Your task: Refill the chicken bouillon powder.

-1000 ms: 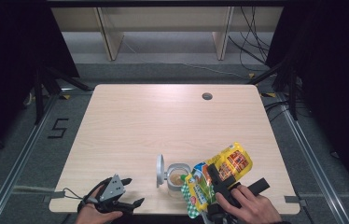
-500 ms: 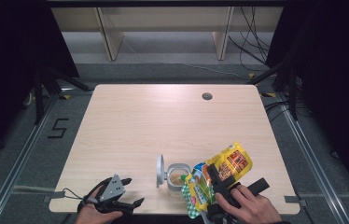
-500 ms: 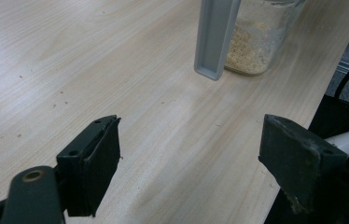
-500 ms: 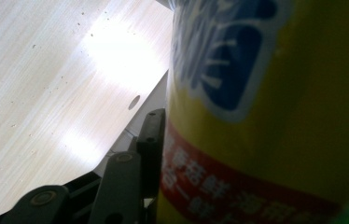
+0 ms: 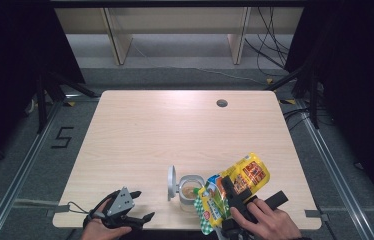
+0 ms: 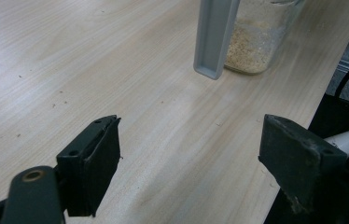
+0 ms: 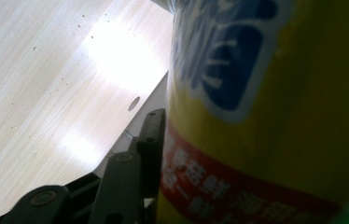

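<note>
While the right tool [image 5: 229, 192] is clamped on a yellow snack bag [image 5: 237, 182], that bag hangs tilted over the open clear jar [image 5: 191, 190] near the front edge of the tabletop [image 5: 175, 130], its green end lowest. Jar's got some beige crumbs in it, grey lid [image 5: 171, 182] flipped up on its left. Left tool [image 5: 137, 206] just sits off to the left, jaws spread wide with nothing between them

Jar [image 6: 256, 35] top cut off; pouch [image 7: 275, 116] print blurred.
</note>
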### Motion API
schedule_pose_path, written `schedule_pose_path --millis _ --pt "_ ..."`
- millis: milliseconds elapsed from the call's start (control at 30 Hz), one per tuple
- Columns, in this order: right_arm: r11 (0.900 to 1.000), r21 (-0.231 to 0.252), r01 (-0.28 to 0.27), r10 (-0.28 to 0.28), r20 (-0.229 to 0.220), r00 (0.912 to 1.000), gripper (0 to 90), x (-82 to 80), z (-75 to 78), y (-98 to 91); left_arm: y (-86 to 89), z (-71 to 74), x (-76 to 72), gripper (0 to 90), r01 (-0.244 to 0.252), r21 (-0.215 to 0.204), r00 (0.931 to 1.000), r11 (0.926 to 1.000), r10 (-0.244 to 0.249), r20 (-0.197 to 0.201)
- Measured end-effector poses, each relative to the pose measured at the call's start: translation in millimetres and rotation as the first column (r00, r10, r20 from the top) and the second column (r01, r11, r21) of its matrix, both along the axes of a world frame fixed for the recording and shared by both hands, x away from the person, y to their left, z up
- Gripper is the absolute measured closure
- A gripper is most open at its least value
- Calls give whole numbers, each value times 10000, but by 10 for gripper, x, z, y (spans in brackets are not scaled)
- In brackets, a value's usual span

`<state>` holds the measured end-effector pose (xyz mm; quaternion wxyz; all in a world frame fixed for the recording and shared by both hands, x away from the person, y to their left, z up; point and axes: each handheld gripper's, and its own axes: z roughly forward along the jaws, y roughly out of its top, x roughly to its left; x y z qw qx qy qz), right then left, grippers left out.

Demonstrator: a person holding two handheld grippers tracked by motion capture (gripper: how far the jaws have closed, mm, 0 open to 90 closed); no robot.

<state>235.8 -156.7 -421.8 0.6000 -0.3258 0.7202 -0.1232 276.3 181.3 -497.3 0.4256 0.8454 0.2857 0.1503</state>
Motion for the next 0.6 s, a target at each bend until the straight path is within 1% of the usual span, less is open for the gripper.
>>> schedule_pose_path --millis 67,100,133,167,267,300,333,367,400,433,467,500,533,567,600 --pt "10000 2 -11 11 -36 10000 627 -2 5 -2 5 5 1 199 18 25 10000 10000 -19 51" --pt "10000 -46 22 -22 -32 10000 627 3 3 -9 -4 1 1 199 -28 -158 10000 9999 27 -56" --pt "10000 -46 22 -22 -32 10000 627 3 3 -9 -4 1 1 199 -28 -158 10000 9999 27 -56" --pt "9999 -44 125 -126 -231 9997 627 10 7 -20 3 2 1 199 49 50 10000 10000 -49 27" --pt "9999 -50 127 -128 -196 9997 627 11 11 -22 -1 2 -3 199 -18 91 10000 10000 18 -5" --pt "9998 -54 175 -176 -212 9996 627 10 8 -24 3 7 0 199 50 109 10000 9999 -50 2" --pt "9999 4 102 -102 -85 9999 627 8 6 -25 5 8 2 199 71 125 10000 9999 -71 21" --pt "10000 10 81 -80 -71 9999 627 10 6 -23 -9 -7 -4 199 -61 -163 10000 9998 61 -24" --pt "10000 10 81 -80 -71 9999 627 10 6 -23 -9 -7 -4 199 -61 -163 10000 9998 61 -24" --pt "9999 -66 158 -160 -238 9996 627 14 8 -15 -9 -9 -3 199 -76 -144 10000 9999 76 11" --pt "9999 -66 158 -160 -238 9996 627 14 8 -15 -9 -9 -3 199 -76 -144 10000 9999 76 11" --pt "9999 26 117 -117 -128 9998 627 9 5 -22 1 -2 2 199 37 42 10000 10000 -37 78" --pt "10000 22 89 -89 -113 9999 627 11 6 -23 0 3 -3 199 -7 97 10000 10000 7 26" --pt "9998 -130 177 -180 -227 9996 627 16 13 -19 -4 1 -3 199 -11 53 10000 10000 11 10" --pt "9998 -97 163 -165 -235 9996 627 15 9 -22 1 4 -2 199 12 103 10000 9999 -12 -7"
